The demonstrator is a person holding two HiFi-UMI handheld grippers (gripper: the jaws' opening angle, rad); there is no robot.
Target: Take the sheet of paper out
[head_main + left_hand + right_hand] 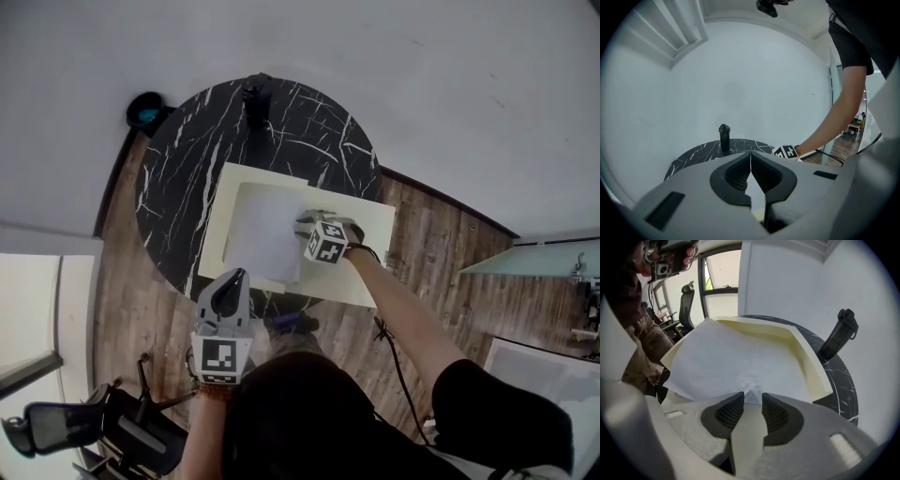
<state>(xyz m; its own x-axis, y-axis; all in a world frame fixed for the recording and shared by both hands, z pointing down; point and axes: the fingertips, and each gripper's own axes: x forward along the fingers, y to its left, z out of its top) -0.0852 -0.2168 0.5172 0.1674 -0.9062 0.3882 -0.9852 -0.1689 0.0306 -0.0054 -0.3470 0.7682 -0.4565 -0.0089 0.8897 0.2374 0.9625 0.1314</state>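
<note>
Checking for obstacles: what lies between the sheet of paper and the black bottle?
Between the sheet of paper and the black bottle: the cream tray's wall, then bare marble table. The right gripper view shows it.

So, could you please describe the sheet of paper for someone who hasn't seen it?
On the round black marble table sits a shallow cream rectangular tray. The white sheet of paper lies inside it, thin and whiter than the thick-rimmed tray, unlike the dark upright bottle behind.

Glossy marble-look table [178,159] — matt paper [262,234]
</note>
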